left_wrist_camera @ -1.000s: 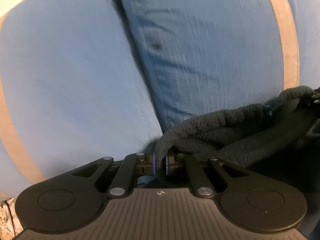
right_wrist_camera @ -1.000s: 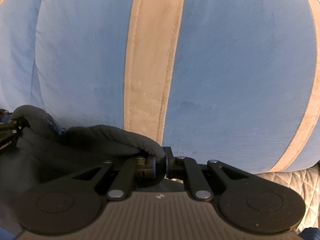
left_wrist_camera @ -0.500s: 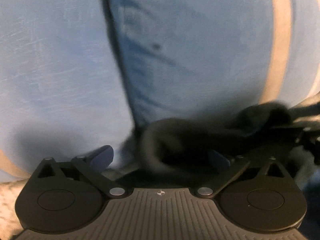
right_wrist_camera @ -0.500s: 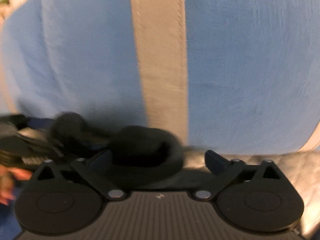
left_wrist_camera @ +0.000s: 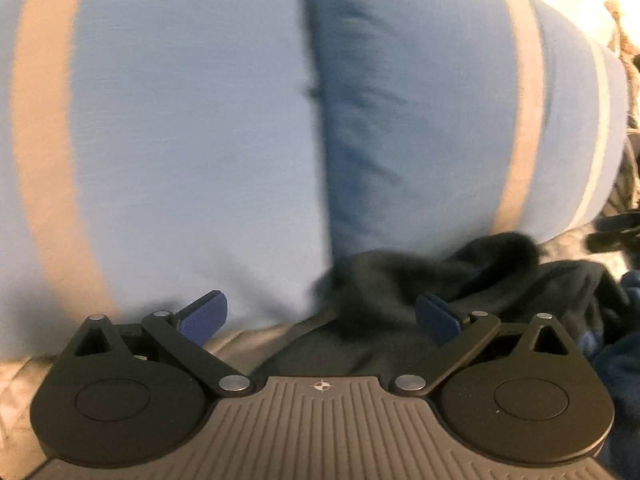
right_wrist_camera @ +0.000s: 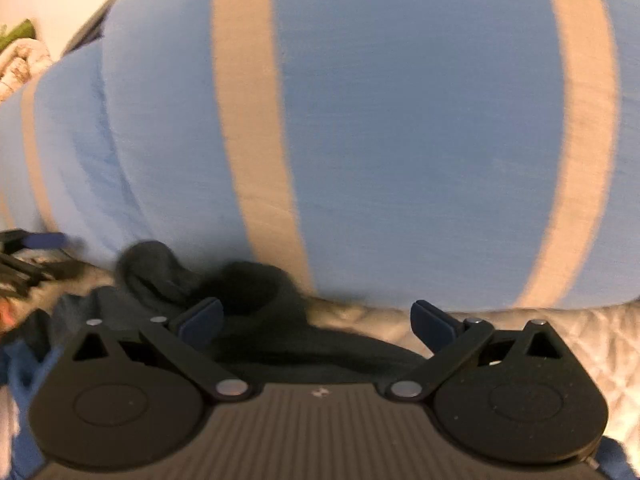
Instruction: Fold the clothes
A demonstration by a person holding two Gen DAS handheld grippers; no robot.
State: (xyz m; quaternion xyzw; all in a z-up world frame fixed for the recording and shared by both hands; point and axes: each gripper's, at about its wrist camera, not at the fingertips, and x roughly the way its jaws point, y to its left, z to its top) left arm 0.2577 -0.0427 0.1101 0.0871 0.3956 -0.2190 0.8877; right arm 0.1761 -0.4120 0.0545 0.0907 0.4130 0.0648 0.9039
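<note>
A dark fleece garment [left_wrist_camera: 400, 280] lies bunched on the quilted bed, its rolled edge against the foot of the blue pillows. My left gripper [left_wrist_camera: 320, 316] hangs above it, wide open, its blue pads apart and touching nothing. In the right wrist view the same garment [right_wrist_camera: 248, 292] sits low and left of centre. My right gripper [right_wrist_camera: 316, 320] is wide open too, the cloth lying loose below and between its fingers. The other gripper shows at each view's side edge, blurred.
Two big blue pillows [left_wrist_camera: 180, 140] with tan stripes [right_wrist_camera: 256, 128] fill the background of both views. A pale quilted bedcover [right_wrist_camera: 560, 340] spreads under everything. Some blue cloth [left_wrist_camera: 616, 344] lies at the right edge of the left wrist view.
Both grippers, shut on the garment's rolled edge a second ago, have opened wide and let it go. Both have pulled back and up, so more of the pillows shows.
</note>
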